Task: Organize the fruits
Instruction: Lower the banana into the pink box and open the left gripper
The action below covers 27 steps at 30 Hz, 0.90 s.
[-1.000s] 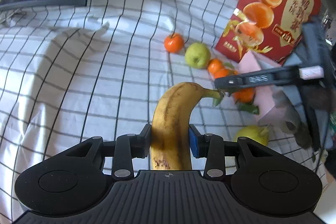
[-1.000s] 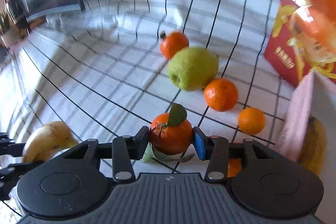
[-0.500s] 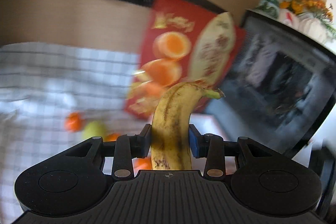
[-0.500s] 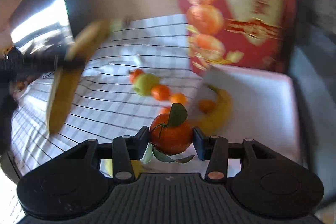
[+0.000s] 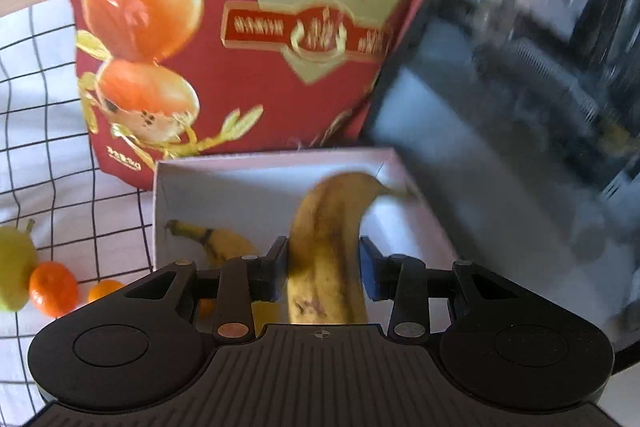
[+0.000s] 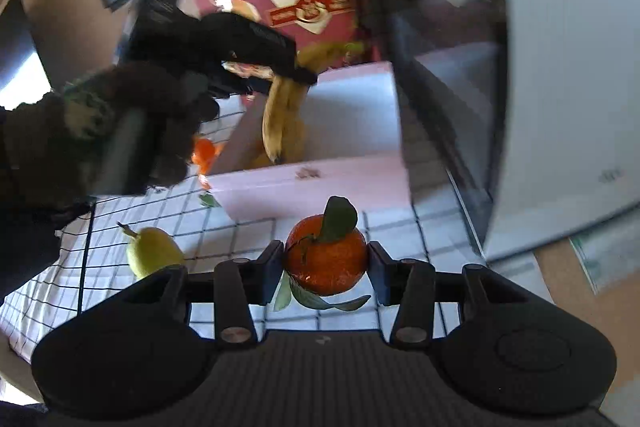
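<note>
On the checked cloth (image 5: 48,131), near the pink box's (image 5: 160,211) left wall, a smooth green pear (image 5: 14,267) and small glossy tangerines (image 5: 53,289) lie loose. The left gripper (image 5: 324,269) pinches a curved, brown-flecked banana (image 5: 326,227) above the box, where another banana (image 5: 224,241) already lies; releasing it at this slant could tip it over the thin cardboard rim. The right gripper (image 6: 326,269) clamps a round, leafy tangerine (image 6: 326,259) short of the box's near wall, and a hard squeeze might bruise its soft skin.

Both wrist views angled down, close, sharing the white box (image 5: 276,163).
</note>
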{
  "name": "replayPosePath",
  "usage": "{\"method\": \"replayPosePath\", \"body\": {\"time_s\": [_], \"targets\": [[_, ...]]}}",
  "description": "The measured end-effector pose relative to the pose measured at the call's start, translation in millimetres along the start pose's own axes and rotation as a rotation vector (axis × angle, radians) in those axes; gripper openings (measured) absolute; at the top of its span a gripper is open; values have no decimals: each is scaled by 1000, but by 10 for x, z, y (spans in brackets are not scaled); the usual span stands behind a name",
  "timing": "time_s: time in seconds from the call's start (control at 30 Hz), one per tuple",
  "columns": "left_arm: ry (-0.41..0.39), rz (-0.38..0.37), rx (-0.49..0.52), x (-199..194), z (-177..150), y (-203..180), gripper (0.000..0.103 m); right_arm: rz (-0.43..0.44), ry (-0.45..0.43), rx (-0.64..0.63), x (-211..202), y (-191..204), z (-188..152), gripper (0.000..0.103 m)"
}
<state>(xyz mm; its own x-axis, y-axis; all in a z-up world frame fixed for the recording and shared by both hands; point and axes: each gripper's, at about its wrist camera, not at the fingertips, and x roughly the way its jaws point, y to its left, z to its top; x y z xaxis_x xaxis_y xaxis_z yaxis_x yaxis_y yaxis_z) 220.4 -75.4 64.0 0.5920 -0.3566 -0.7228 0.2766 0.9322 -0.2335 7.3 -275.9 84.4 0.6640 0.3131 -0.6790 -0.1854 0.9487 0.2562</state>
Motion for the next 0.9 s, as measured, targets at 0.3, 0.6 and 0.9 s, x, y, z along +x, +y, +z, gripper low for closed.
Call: {"method": "replayPosePath", "body": {"time_s": [0.3,0.6,0.9], "targets": [[-38,42,62,212,-119,-39,42,-22,29,43,52,-53,-28,45],[25,85,89,232,-166,-97,42,-18,37,-10,80,17,-51,45],[3,30,24,139,-90,65,40,-16,45,-17,91,20,-57,45]]}}
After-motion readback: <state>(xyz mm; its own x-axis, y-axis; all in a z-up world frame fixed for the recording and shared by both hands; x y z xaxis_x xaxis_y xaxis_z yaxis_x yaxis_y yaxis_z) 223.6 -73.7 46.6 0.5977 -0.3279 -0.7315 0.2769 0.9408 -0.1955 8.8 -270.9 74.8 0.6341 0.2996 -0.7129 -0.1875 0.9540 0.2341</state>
